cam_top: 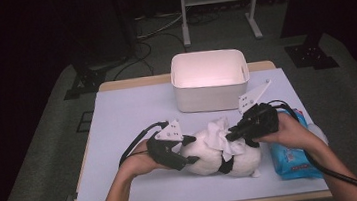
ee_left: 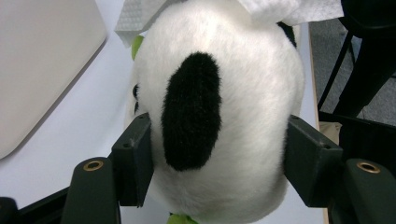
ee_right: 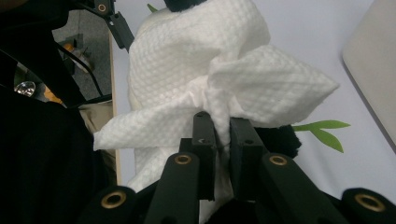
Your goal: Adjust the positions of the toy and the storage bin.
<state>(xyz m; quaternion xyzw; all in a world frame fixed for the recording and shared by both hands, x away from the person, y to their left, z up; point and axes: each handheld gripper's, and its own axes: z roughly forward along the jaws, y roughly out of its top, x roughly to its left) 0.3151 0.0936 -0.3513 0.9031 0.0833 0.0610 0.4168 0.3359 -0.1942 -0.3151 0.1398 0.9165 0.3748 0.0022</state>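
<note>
White plush panda (cam_top: 212, 157) lying on its side on the pale table (cam_top: 128, 116), front-centre, between my two hands — wiping step is in hand. My left gripper (ee_left: 217, 158) is clamped on the panda's head, jaws pressing into the fur on both sides with a black ear patch (ee_left: 191, 112) showing between them, so the toy is pinned for cleaning. My right gripper (ee_right: 223, 135) has its jaws nearly together, pinching a bunched fold of the white wet wipe (ee_right: 201, 70), which is draped over the panda's body; in the high view the wipe (cam_top: 218, 132) sits on top of the toy, just under the right gripper (cam_top: 235, 133). Blue wipe pack (cam_top: 293, 161) lies beside my right hand, white bin (cam_top: 209, 79) well behind the toy, looks empty as far as I can tell. Next move, I judge: drag the wipe across the fur while the left keeps the head steady — needs light downward pressure and a firm pinch, or the wipe slips out or the soft toy rolls
</note>
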